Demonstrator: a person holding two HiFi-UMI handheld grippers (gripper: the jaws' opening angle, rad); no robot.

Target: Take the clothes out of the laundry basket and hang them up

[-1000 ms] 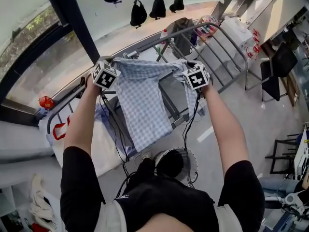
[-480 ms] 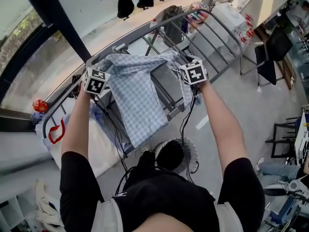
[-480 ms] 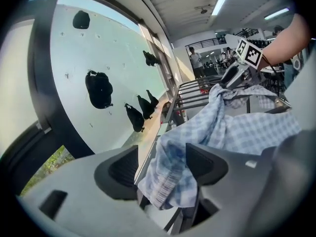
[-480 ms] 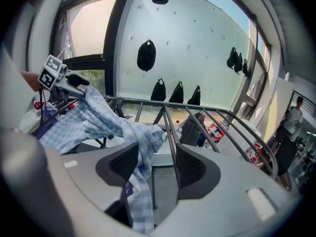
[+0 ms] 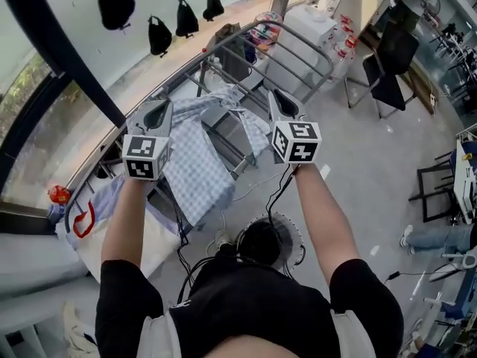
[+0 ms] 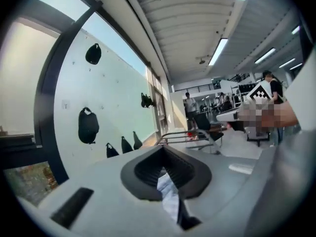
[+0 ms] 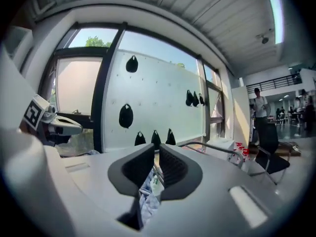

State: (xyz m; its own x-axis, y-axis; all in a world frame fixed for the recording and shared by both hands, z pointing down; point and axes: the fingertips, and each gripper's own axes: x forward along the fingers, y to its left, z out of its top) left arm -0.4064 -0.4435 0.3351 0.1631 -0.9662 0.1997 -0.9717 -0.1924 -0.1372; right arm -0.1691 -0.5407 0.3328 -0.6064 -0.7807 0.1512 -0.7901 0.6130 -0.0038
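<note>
The person holds both grippers up at about the same height, side by side and well apart, each pointing out over the grey metal-tube drying rack (image 5: 328, 54). The left gripper (image 5: 161, 104) has just closed. Its dark jaws are pressed fully together in the left gripper view and grip nothing. The strip of pale cloth seen beneath them is fabric lying farther down. The right gripper (image 5: 276, 97) has also just been closing. In the right gripper view its jaws stand almost together, with only a thin slit between them. Nothing is held in that slit.

The blue-and-white checked shirt (image 5: 195, 171) lies draped over the bars of the rack, below and between the two grippers and clear of both. Its longer part hangs down on the near side of the rack, towards the person, and a bunched part lies across the bars farther back.

The round white openwork laundry basket (image 5: 297, 239) stands on the pale floor close in front of the person. The person's head hides most of it, so what it holds cannot be told.

Black bags (image 5: 117, 4) hang in a row on the pale green wall beyond the rack. A white bag with red handles (image 5: 86, 218) sits low at the left end of the rack.
</note>
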